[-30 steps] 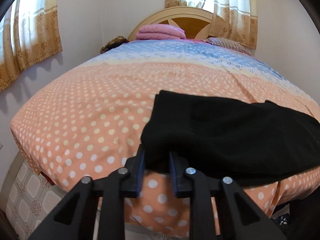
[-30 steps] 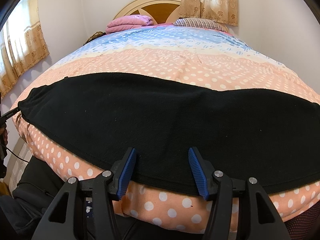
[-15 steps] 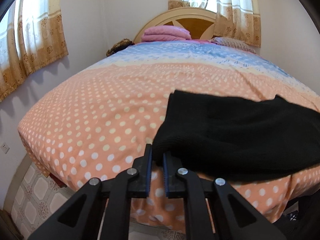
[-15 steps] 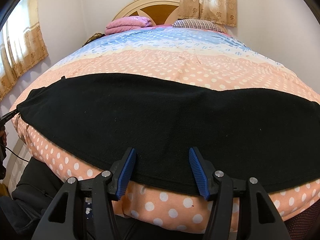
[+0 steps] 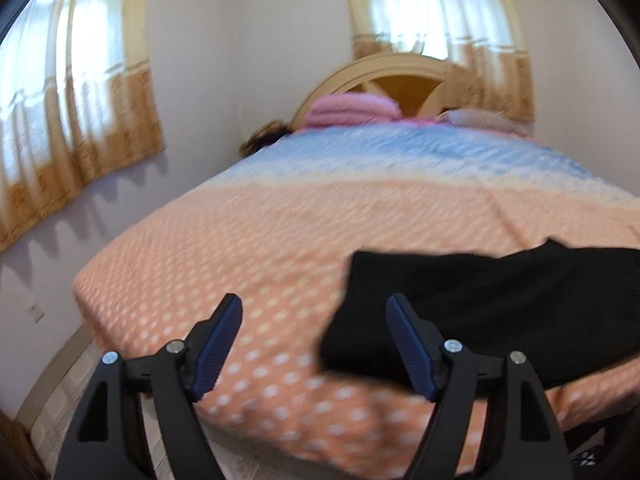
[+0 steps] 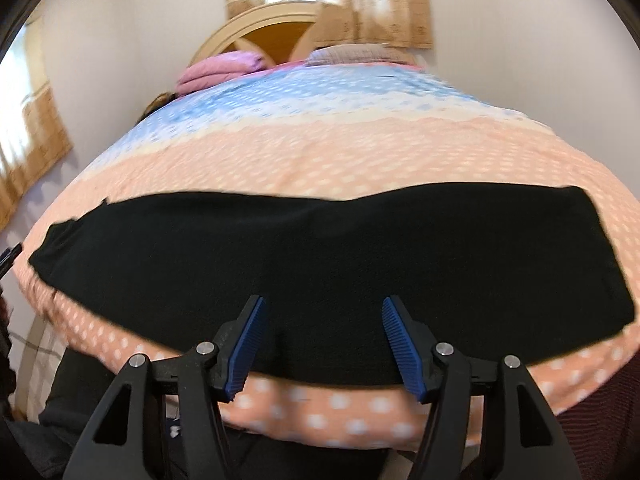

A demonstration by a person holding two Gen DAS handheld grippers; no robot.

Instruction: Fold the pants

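Lying flat along the near edge of the polka-dot peach bedspread (image 6: 360,152), long axis running left to right, the black knit pants (image 6: 320,256) are faced squarely by the spread, empty right gripper (image 6: 322,342), while the left gripper (image 5: 314,344), likewise spread and empty, is held just off their left end.

A wide bed covered in an orange white-dotted bedspread (image 5: 256,248) fills the room, its far part banded in pale blue. A folded pink blanket (image 5: 352,110) and a striped grey pillow (image 6: 348,53) lie against the arched cream wooden headboard (image 5: 384,68). Tan-bordered sheer curtains (image 5: 72,116) hang on the white walls. Pale patterned floor tiles (image 5: 60,396) show beside the bed.
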